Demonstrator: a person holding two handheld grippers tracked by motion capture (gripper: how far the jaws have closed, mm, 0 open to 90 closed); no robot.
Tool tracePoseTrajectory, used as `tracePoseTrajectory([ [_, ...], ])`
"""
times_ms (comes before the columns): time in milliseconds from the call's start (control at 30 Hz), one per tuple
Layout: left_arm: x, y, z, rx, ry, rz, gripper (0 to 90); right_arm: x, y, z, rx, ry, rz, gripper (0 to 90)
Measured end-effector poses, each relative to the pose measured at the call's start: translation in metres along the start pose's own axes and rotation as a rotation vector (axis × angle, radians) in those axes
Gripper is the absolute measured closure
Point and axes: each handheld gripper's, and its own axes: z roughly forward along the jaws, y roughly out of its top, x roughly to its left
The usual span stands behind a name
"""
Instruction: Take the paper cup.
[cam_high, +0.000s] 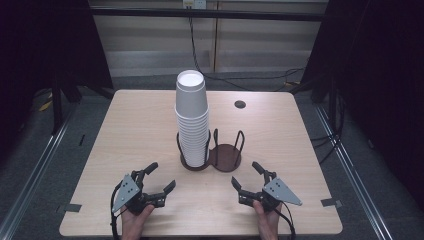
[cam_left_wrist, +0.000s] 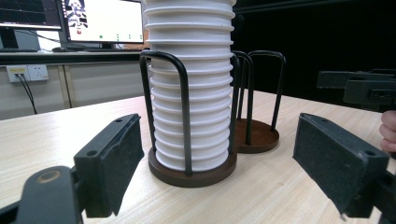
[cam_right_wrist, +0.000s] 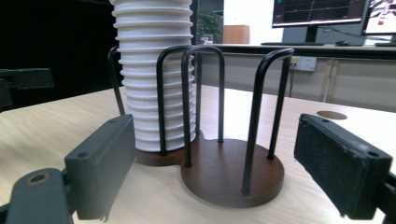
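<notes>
With nothing gripped, left gripper (cam_high: 159, 176) and right gripper (cam_high: 246, 176) spread wide near the table (cam_high: 125, 130) edge, aimed inward for approach. Beyond, cup stack (cam_high: 192, 120) upright in holder (cam_high: 186, 161); neighbouring ring (cam_high: 226, 154) vacant, likely to receive cups.

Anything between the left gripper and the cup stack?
No loose object. Bare table lies between the open left gripper and the cup stack. The holder's black wire loops do stand around the stack's lower part, so a low side grasp would likely meet them; the upper cups rise clear above them.
</notes>
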Motion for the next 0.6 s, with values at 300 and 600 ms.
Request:
tracePoseTrajectory([
  [300, 0.0, 0.0, 0.0, 0.001, 0.0, 0.002, 15.6, 0.005, 0.004, 0.012, 0.096, -0.003, 0.003, 13.5],
  [600, 0.0, 0.0, 0.0, 0.001, -0.002, 0.001, 15.6, 0.005, 0.018, 0.014, 0.112, 0.1, -0.015, 25.3],
])
